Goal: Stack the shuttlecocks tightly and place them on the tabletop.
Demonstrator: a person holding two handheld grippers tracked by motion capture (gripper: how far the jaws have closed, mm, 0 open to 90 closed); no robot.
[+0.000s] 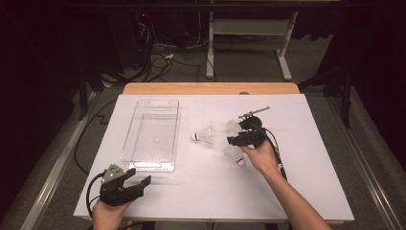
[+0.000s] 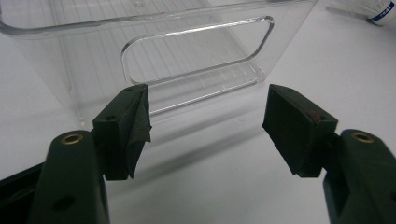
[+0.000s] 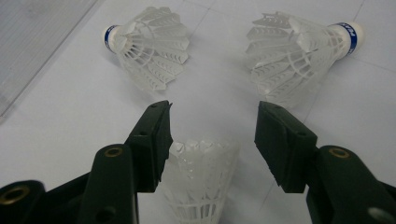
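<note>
Right gripper (image 3: 212, 140) jaws sit spread around the nearest shuttlecock (image 3: 201, 182), not yet clamped, likely lining up a grab to load it into the clear bin (image 1: 151, 165), while left gripper (image 2: 208, 128) idles spread wide facing that bin's handle end.

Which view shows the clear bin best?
The high view: it shows the whole bin lying on the table left of the shuttlecocks. The left gripper view shows its near end wall with the handle cutout, close up behind the open jaws. The right gripper view catches a piece of it at the upper left corner.
</note>
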